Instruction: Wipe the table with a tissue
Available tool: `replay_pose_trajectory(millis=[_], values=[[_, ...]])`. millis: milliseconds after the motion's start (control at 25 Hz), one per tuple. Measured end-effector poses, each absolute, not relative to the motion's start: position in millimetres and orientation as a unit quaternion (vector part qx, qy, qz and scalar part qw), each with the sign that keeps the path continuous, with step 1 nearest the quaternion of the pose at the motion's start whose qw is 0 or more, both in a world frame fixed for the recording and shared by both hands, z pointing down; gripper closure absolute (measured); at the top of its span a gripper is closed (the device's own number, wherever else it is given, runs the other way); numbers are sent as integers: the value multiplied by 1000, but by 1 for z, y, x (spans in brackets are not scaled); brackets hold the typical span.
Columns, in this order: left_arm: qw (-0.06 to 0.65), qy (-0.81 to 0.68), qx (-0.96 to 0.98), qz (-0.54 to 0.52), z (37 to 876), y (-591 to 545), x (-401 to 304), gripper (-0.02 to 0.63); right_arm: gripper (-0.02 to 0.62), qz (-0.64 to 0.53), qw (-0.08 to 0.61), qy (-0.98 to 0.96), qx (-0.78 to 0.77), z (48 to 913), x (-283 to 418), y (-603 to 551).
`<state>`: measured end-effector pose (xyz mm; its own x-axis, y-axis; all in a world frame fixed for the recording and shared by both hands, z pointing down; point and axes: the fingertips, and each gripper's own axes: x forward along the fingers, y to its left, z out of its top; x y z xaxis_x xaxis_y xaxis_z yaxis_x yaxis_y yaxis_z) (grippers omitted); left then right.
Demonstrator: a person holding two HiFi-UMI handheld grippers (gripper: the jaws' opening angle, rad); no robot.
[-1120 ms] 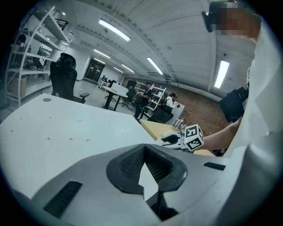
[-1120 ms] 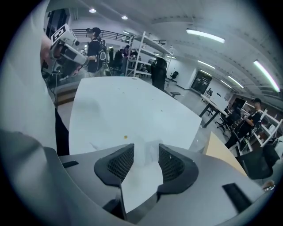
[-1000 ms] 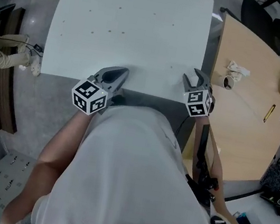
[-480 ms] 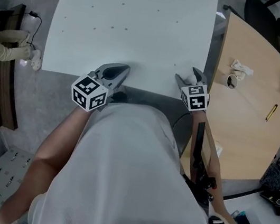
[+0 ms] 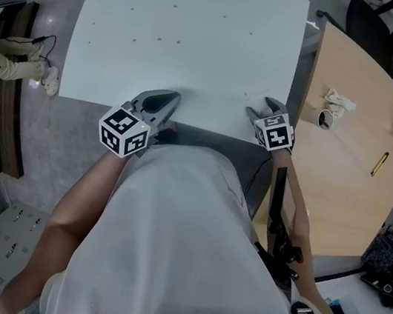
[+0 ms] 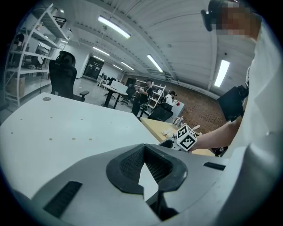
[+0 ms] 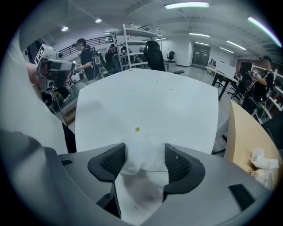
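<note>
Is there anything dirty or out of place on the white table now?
Yes. Small brownish specks dot the white table, one just ahead of the right gripper. A tissue sits between its fingers, which have just been opening. Nothing else looks askew or damaged.

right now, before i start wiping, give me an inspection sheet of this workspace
surface: white table, a few small spots on it
job's things: tissue sits between the right gripper's jaws, at the table's near edge
clutter: nothing seen on the white table; the wooden table beside it holds crumpled paper, a small roll and a pen
grippers: left gripper shut, empty; right gripper open, jaws have just been opening, not pinching the tissue
cables: one thin cable on the floor left of the table
surroundings: office chair, shelves, people standing behind
</note>
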<state>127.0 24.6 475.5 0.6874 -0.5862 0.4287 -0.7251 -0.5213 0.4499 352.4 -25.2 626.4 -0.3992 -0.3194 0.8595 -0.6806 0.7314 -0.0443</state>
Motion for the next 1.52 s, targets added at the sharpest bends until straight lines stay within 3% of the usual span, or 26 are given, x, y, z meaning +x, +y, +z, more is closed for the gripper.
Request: replay_pose_trajectory(millis=[40, 160, 280, 920, 1520], values=[[309, -379, 865, 111, 475, 24, 128, 598, 309, 196, 456, -813, 305, 626, 352, -24], [308, -377, 867, 109, 474, 22, 131, 598, 460, 179, 461, -816, 298, 624, 350, -19], [309, -377, 866, 110, 474, 21, 132, 598, 505, 172, 460, -819, 299, 622, 351, -16], [305, -386, 862, 125, 471, 34, 144, 598, 525, 182, 435, -805, 360, 613, 365, -45], [323, -412, 846, 105, 481, 54, 100, 598, 534, 85, 513, -786, 335, 620, 322, -36]])
